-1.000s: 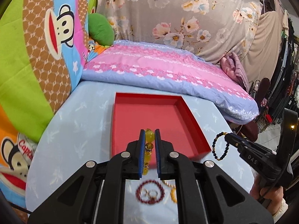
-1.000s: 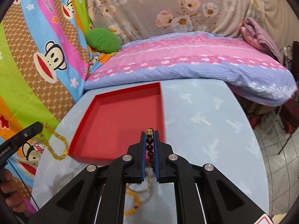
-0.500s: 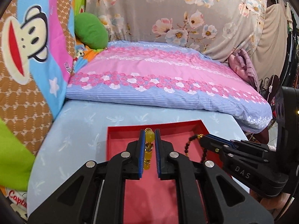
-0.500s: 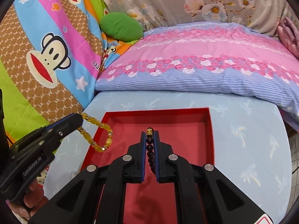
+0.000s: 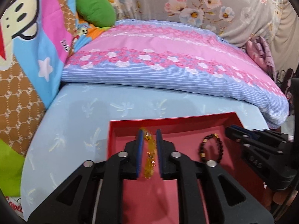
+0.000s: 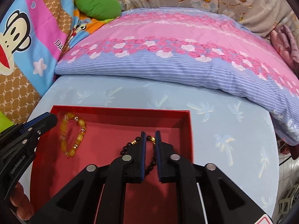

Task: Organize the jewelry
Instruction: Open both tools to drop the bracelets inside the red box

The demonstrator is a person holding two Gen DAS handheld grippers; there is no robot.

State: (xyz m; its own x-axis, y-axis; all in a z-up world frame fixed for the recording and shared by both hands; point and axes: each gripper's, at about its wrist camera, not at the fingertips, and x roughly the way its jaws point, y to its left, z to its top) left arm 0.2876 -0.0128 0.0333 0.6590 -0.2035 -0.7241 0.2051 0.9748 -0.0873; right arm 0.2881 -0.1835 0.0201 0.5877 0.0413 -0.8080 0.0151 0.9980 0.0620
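yellow bead bracelet point(image 6: 72, 135) | in red tray point(image 6: 119, 112), left part || dark bead bracelet point(image 5: 211, 148) | same tray, right part

Surface: pale blue table point(image 6: 130, 95) with palm-tree print.
Ahead of the tools: red tray point(image 6: 119, 111) lying flat on it.
Beyond the tray: pink-and-blue floral pillow point(image 6: 168, 56) overlapping the far edge.

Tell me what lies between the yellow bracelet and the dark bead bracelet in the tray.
Only bare red tray floor separates the yellow bracelet from the dark bead bracelet, per the right wrist view.
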